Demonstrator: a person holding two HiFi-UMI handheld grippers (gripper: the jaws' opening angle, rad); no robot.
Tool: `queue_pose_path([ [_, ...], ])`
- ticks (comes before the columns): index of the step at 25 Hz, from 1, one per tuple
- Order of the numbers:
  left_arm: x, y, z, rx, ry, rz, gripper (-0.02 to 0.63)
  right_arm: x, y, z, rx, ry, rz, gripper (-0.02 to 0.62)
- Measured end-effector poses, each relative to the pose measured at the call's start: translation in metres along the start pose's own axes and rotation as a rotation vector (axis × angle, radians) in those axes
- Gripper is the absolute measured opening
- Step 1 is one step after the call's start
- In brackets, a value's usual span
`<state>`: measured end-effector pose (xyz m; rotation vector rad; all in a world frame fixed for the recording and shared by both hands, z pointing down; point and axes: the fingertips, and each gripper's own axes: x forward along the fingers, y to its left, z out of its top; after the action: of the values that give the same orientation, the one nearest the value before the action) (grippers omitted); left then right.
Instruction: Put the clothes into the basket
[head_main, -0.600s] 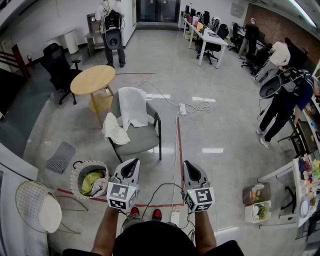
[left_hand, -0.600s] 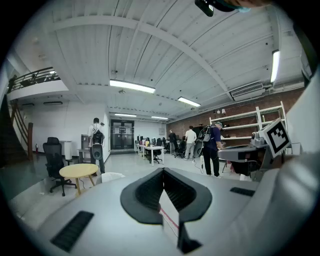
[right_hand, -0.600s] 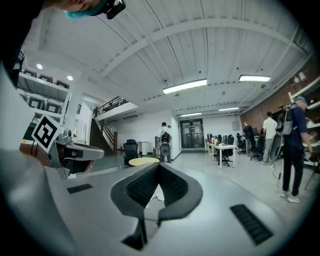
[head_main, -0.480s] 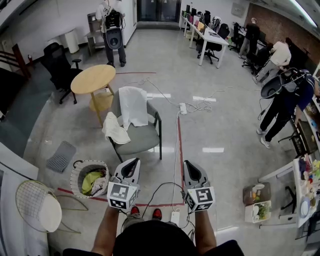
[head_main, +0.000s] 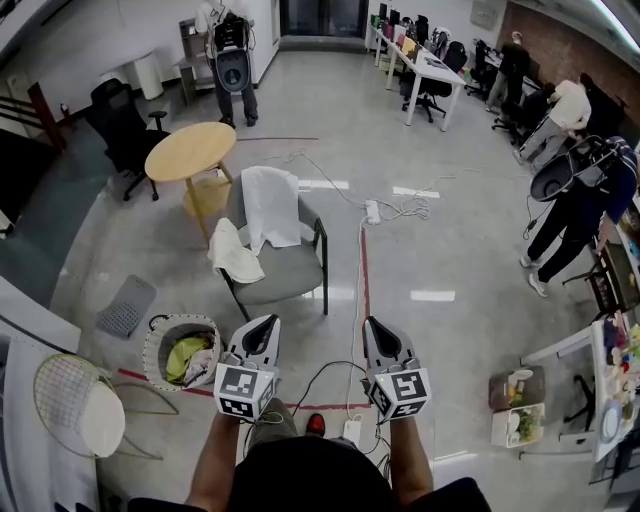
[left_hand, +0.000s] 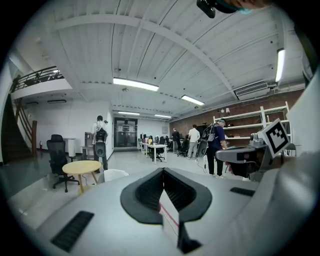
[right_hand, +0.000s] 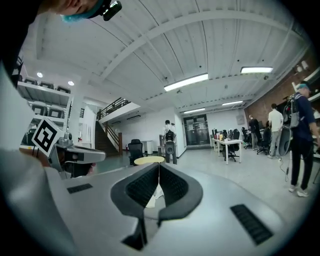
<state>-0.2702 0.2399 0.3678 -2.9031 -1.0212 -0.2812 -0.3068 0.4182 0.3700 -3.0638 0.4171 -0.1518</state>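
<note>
A grey chair (head_main: 283, 272) stands ahead of me in the head view. One white garment (head_main: 271, 205) hangs over its back and another white garment (head_main: 234, 256) is draped on its left arm. The round basket (head_main: 153, 352) sits on the floor at lower left and holds a yellow-green cloth (head_main: 186, 357) and a pale one. My left gripper (head_main: 263, 329) and right gripper (head_main: 377, 329) are held side by side in front of me, short of the chair, both shut and empty. The left gripper (left_hand: 162, 171) and right gripper (right_hand: 159, 166) views show the tips meeting.
A round wooden table (head_main: 188, 150) with a yellow stool under it stands behind the chair. Cables and a power strip (head_main: 370, 212) lie on the floor along a red tape line (head_main: 365, 275). A white wire chair (head_main: 75, 408) is at my left. People stand at the far right.
The head view has shifted slightly, so the chair and basket sit a little differently in the picture. Both grippers keep the same pose and stay shut.
</note>
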Motion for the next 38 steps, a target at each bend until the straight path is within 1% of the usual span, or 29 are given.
queue_pose_path([
  [6, 0.014, 0.026, -0.009, -0.033, 0.029, 0.041, 0.008, 0.033, 0.004, -0.009, 0.024, 0.022, 0.050, 0.026],
  [10, 0.042, 0.054, -0.014, -0.044, 0.052, 0.061, 0.008, 0.068, 0.000, -0.011, 0.020, 0.032, 0.063, 0.026],
  [14, 0.080, 0.085, -0.009, -0.063, 0.058, 0.052, 0.008, 0.115, -0.011, -0.003, 0.014, 0.031, 0.057, 0.026],
  [18, 0.116, 0.120, 0.010, -0.072, 0.046, 0.034, 0.007, 0.164, -0.016, 0.018, 0.011, 0.022, 0.042, 0.026],
  [22, 0.147, 0.163, 0.025, -0.068, 0.031, 0.019, 0.008, 0.218, -0.014, 0.025, 0.007, 0.026, 0.040, 0.026],
  [26, 0.173, 0.204, 0.031, -0.060, 0.025, 0.006, 0.008, 0.272, -0.007, 0.030, 0.000, 0.026, 0.049, 0.026],
  [33, 0.204, 0.269, 0.036, -0.061, 0.018, 0.018, 0.008, 0.346, 0.002, 0.035, -0.028, 0.024, 0.065, 0.026],
  [38, 0.222, 0.298, 0.031, -0.089, 0.022, 0.044, 0.008, 0.385, -0.003, 0.036, -0.039, 0.046, 0.079, 0.026],
])
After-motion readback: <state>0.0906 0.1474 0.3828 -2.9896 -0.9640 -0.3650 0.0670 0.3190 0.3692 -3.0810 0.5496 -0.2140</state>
